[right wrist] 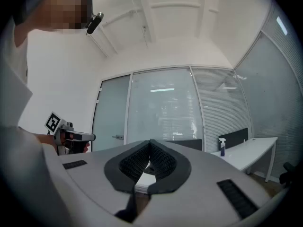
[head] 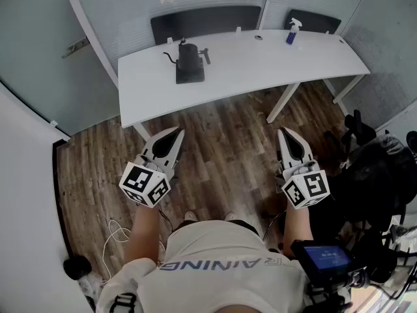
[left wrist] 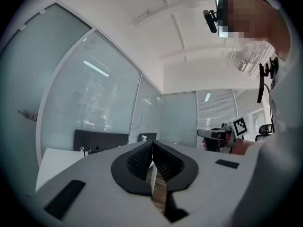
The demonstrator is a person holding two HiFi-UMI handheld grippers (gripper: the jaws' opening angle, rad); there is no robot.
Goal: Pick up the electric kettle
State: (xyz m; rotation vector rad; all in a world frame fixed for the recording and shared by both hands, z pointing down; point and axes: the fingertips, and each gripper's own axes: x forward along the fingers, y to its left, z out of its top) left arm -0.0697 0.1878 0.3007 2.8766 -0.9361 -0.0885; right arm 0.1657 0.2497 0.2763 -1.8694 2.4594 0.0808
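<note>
The kettle (head: 189, 61) is black, with a thin curved spout pointing left and a handle on its right. It sits on a dark square base (pot and base read almost as one dark shape from here). It stands on the white table (head: 260, 64), toward the table's left part, in the upper middle-left of the head view and well apart from both grippers.

Near the table's far right end stands a spray bottle (head: 292, 31) with a blue body. Two dark panels (head: 205, 19) stand behind the table, in front of the glass wall. Wood floor (head: 228, 142) lies between the grippers and the table. A white cable (head: 117, 230) lies on it at lower left, and a black chair (head: 365, 181) stands at the right edge.

The left gripper (head: 176, 132) and the right gripper (head: 283, 132) are side by side in the lower half of the frame, pointing toward the table. In each gripper's own view the jaws are clenched tip to tip, with nothing between them.
</note>
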